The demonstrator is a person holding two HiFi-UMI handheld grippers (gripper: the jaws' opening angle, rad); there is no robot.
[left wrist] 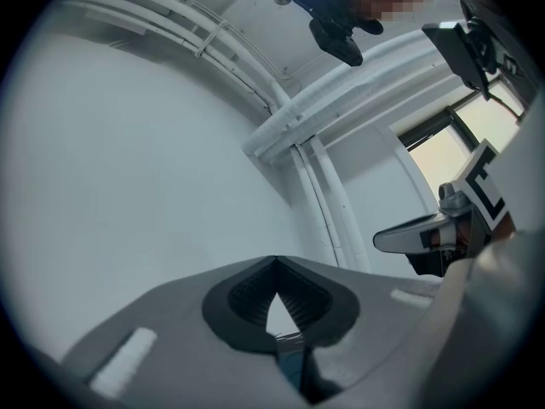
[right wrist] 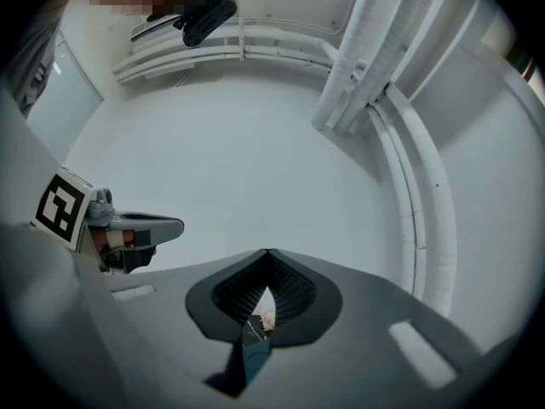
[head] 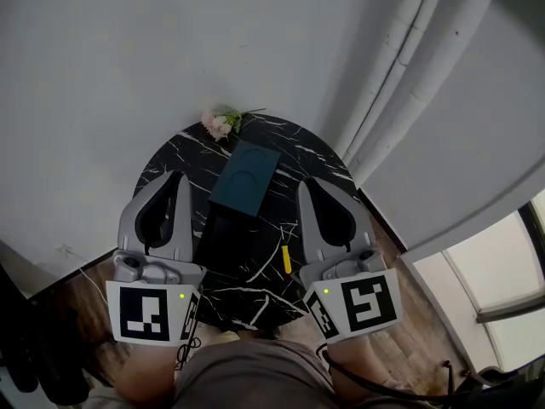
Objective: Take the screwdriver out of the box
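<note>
Left gripper (head: 170,179) and right gripper (head: 309,186) jaws both closed tight, nothing between them. Yellow screwdriver (head: 287,258) lies on table (head: 170,156), 5 o'clock of teal box (head: 244,179).

The round black worktop (head: 170,156) looks like polished marble, glossy, with white veins. The dark teal rectangular box (head: 245,177) on it is matt and smooth. The floor (head: 417,331) is brown wood plank. The left gripper (head: 170,177) and right gripper (head: 311,184) have smooth, matt grey plastic shells, and their fingers (right wrist: 243,292) are lined with ribbed black pads.
</note>
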